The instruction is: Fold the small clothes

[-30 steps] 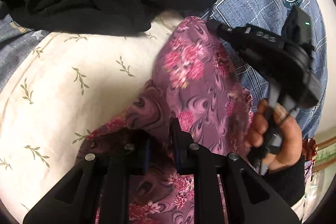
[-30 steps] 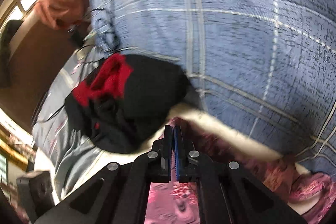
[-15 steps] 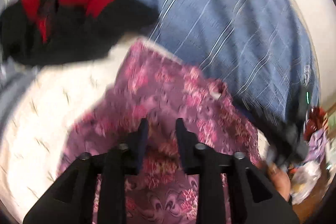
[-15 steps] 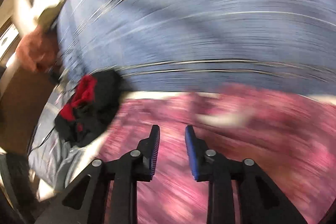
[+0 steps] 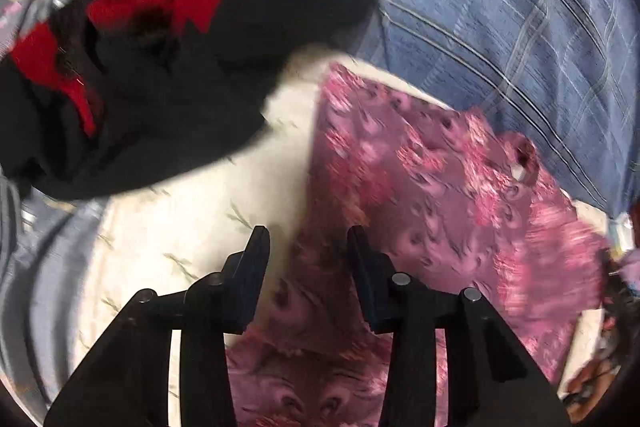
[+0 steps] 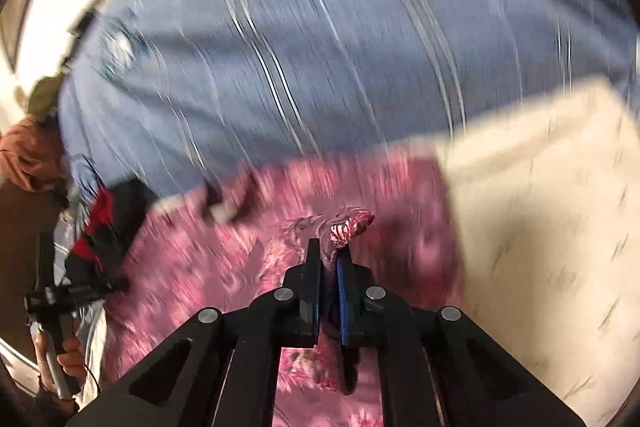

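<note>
A purple floral cloth [image 5: 420, 179] lies spread on a cream leaf-print sheet [image 5: 192, 227]. In the left wrist view my left gripper [image 5: 307, 233] hovers over the cloth's left edge. Its jaws are opening; the cloth lies below the gap and the pads do not press on it. In the right wrist view my right gripper [image 6: 329, 249] is shut on a raised fold [image 6: 352, 223] of the same purple cloth [image 6: 200, 267], which sticks up past the fingertips. The picture there is smeared by motion.
A black and red garment [image 5: 180, 59] is heaped at the upper left, beside the purple cloth. A blue plaid blanket [image 5: 500, 7] covers the far side. The person's hand [image 6: 66, 355] grips the other handle at the left edge. Bare cream sheet [image 6: 540, 227] lies to the right.
My left gripper let go of the bunched cloth and lifted back, and the cloth now lies flat. My right gripper swept across the bed, opened, then shut on a fold of the cloth.
</note>
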A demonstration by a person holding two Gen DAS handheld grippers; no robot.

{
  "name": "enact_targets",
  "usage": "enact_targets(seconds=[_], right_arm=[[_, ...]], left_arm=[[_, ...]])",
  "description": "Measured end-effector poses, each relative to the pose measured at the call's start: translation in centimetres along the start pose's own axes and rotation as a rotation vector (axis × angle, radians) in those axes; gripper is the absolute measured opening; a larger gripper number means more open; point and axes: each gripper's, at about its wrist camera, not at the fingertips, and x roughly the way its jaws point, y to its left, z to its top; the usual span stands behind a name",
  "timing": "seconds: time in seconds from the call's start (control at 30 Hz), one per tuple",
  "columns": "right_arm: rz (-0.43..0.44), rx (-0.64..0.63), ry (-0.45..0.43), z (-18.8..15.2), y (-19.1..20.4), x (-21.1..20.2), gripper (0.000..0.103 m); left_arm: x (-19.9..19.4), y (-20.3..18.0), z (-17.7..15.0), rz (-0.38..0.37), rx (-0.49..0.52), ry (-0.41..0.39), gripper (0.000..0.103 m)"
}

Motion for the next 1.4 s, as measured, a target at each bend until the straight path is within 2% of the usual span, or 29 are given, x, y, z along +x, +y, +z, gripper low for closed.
enact_targets(seconds=[0.03, 0.07, 0.1, 0.13, 0.17, 0.2, 0.23, 0.3, 0.37, 0.47, 0.5, 0.57, 0.6, 0.63, 0.67, 0.8, 0.9, 0.97, 1.07, 1.2, 1.4], right_arm=[[-0.018, 0.007, -0.025, 0.6, -0.3, -0.3, 0.006], [-0.033, 0.024, -0.005, 0.9, -1.2, 0.3, 0.006], [-0.061, 0.03, 0.024, 0.8, -2.1, 1.2, 0.006], [-0.136, 0.02, 0.092, 0.1, -3.1, 2.9, 0.007], [-0.158, 0.012, 0.167, -0.5, -3.6, 4.2, 0.008], [-0.167, 0.006, 0.172, -0.7, -3.7, 4.2, 0.007], [-0.167, 0.009, 0.133, -0.7, -3.8, 3.2, 0.016], [-0.135, 0.027, 0.063, -0.4, -3.1, 0.7, 0.018], [-0.036, 0.037, 0.008, -0.5, -2.2, -1.5, 0.019], [0.056, 0.046, 0.032, -1.1, -1.1, -2.2, 0.02], [0.058, 0.047, 0.044, -1.5, -0.9, -1.8, 0.02], [0.038, 0.056, 0.088, -3.0, -1.2, -0.7, 0.02], [0.011, 0.078, 0.137, -4.1, -1.8, 0.2, 0.018], [0.016, 0.096, 0.149, -4.7, -2.5, 0.5, 0.013], [0.045, 0.108, 0.101, -5.1, -3.0, -0.1, 0.012], [0.065, 0.195, 0.14, -4.4, -3.9, -0.2, 0.01], [0.022, 0.15, 0.155, -4.7, -2.6, -1.7, 0.021], [0.002, 0.109, 0.173, -6.1, -1.8, -2.0, 0.028], [-0.012, 0.067, 0.218, -8.9, -1.1, -3.6, 0.03], [-0.022, 0.035, 0.225, -12.4, -0.9, -7.1, 0.031], [-0.042, 0.021, 0.242, -16.8, -1.3, -12.4, 0.036]], left_arm=[[0.7, 0.0, 0.0, 0.041, 0.018, 0.002, 0.038], [1.4, -0.1, 0.0, 0.059, 0.025, 0.018, 0.039], [2.3, -0.1, 0.0, 0.062, 0.031, 0.043, 0.04], [2.3, -0.1, -0.1, 0.065, 0.039, 0.035, 0.04], [1.7, -0.2, -0.1, 0.07, 0.058, 0.026, 0.04], [0.8, -0.1, 0.0, 0.064, 0.066, 0.02, 0.04], [-0.3, 0.2, 0.1, 0.045, 0.058, -0.003, 0.04], [-3.0, 1.0, 0.1, -0.003, 0.032, -0.071, 0.039], [-4.8, 0.5, -0.1, -0.044, 0.059, -0.095, 0.039], [-4.4, -1.1, -1.2, -0.047, 0.154, -0.081, 0.04], [-3.6, -2.0, -1.5, -0.029, 0.177, -0.064, 0.04], [-0.9, -2.8, -2.7, 0.001, 0.205, 0.018, 0.04], [0.5, -2.5, -3.5, 0.013, 0.198, 0.051, 0.04], [0.4, -3.1, -4.1, 0.026, 0.208, 0.007, 0.04], [0.0, -3.4, -4.5, 0.046, 0.241, -0.024, 0.041], [-0.8, -3.7, -4.8, 0.08, 0.247, -0.006, 0.041], [-3.4, -3.8, -6.5, 0.091, 0.249, -0.017, 0.041], [-4.9, -3.9, -8.2, 0.099, 0.268, -0.032, 0.041], [-7.0, -4.4, -10.8, 0.109, 0.297, -0.049, 0.041], [-8.9, -4.1, -13.4, 0.097, 0.32, -0.067, 0.042], [-9.8, -4.1, -16.0, 0.105, 0.334, -0.058, 0.044]])
